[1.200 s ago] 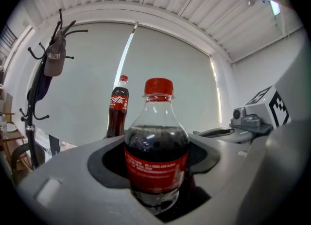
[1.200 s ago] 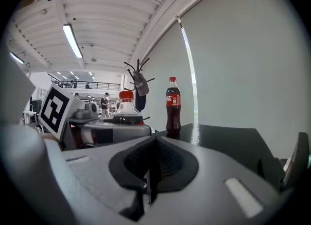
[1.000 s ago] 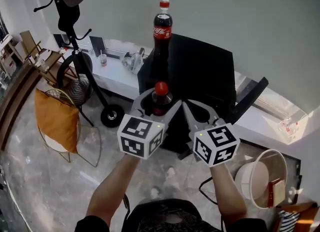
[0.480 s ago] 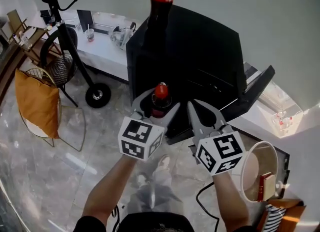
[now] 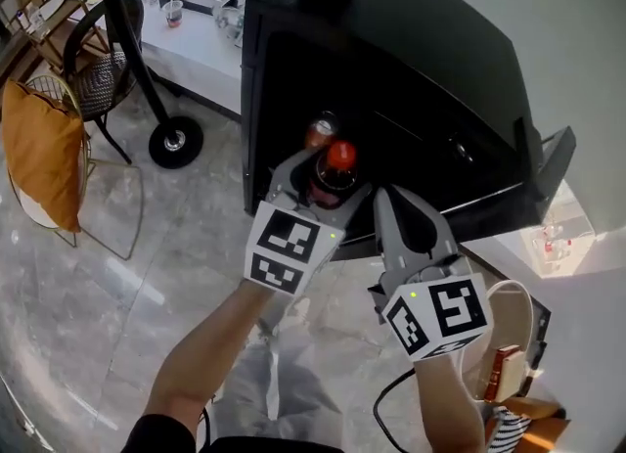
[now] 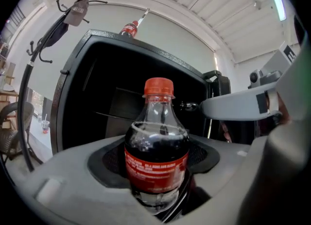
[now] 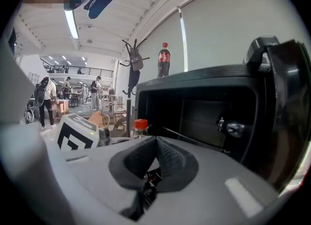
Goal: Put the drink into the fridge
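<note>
A small cola bottle [image 5: 335,172] with a red cap stands upright between the jaws of my left gripper [image 5: 328,184], which is shut on its body. In the left gripper view the bottle [image 6: 156,161] fills the middle, its label level with the pads. It hangs just in front of the dark opening of the black fridge [image 5: 391,69], whose door [image 5: 543,177] swings out to the right. My right gripper [image 5: 399,202] is beside it on the right, shut on nothing. In the right gripper view the bottle's cap [image 7: 140,124] shows to the left of that gripper [image 7: 153,158].
A larger cola bottle [image 7: 164,60] stands on top of the fridge. A coat rack [image 5: 127,40], a wire chair with an orange cushion [image 5: 39,148] and a white counter [image 5: 196,45] are to the left. A white bin [image 5: 509,334] and a cable lie at the lower right.
Both grippers have come down from the fridge's top level to its open front, the left one carrying the bottle. The bottle now sits against the dark interior.
</note>
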Tool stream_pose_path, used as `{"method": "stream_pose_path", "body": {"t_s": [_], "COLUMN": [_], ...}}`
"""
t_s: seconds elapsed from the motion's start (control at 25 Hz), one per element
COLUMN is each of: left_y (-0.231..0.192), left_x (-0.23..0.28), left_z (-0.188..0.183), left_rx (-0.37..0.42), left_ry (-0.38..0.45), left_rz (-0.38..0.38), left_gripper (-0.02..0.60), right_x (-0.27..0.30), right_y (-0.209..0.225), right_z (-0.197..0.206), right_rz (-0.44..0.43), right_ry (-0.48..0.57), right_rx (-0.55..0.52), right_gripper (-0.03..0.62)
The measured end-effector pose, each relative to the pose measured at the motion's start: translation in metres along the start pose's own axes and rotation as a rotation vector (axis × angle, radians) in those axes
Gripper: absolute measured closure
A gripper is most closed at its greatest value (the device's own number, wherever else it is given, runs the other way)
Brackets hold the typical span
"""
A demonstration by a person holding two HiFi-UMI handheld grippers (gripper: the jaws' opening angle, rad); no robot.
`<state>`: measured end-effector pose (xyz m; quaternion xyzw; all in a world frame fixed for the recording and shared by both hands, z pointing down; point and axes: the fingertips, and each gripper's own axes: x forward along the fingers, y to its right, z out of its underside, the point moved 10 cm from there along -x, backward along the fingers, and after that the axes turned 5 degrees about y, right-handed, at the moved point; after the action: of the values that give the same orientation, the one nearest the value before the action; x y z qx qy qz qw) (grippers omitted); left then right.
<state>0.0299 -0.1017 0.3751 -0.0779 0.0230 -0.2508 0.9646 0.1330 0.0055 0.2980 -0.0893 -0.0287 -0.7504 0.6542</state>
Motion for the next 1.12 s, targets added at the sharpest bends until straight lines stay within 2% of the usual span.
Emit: {"method": "stream_pose_path", "body": {"t_s": [0.28,0.56,1.12], "left_y": [-0.007,-0.011,-0.022], "left_x": [0.034,0.065,0.128], "left_z": [0.053,0.104,0.16], "left_rx": [-0.004,0.01,0.053], "left_ry": [0.012,-0.027,-0.06], "left_rz": [-0.01,-0.006,-0.009], "left_gripper": [0.264,0.263,0.263], "right_x": [0.013,0.027,0.059], "right_y": [0.01,0.019,0.05], "right_z": [0.045,0.082,0.132], "right_rz": [0.028,0.042,0.035], "right_ry": [0.002,0.002,-0.026], "right_rx": [0.001,0.046,0.088], "right_gripper": [0.594,0.594,0.594]}}
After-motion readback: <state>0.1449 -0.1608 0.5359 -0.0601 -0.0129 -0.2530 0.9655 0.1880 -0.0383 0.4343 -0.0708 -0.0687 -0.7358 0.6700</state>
